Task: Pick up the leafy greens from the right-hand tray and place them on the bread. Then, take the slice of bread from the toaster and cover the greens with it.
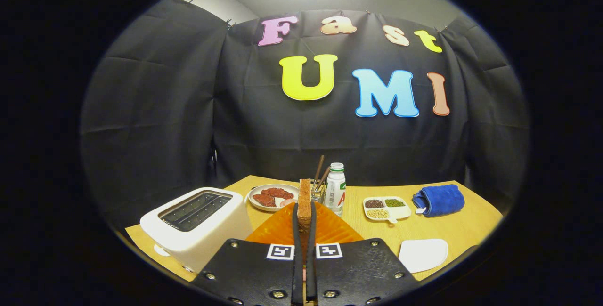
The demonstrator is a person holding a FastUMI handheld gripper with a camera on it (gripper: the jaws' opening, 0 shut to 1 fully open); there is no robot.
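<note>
The one camera rides on the claw (304,230) and looks forward along its two fingers, low over the near edge of the surface (466,226). It faces the booth's black cloth wall (264,127) across the surface, wide-angle, with the toaster (195,223) close by.

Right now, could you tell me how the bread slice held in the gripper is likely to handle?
The bread slice stands upright without drooping, so probably stiff, toasted. The gripper, shut on its faces, may crumble it if squeezed harder. It looks thin, likely light.
</note>
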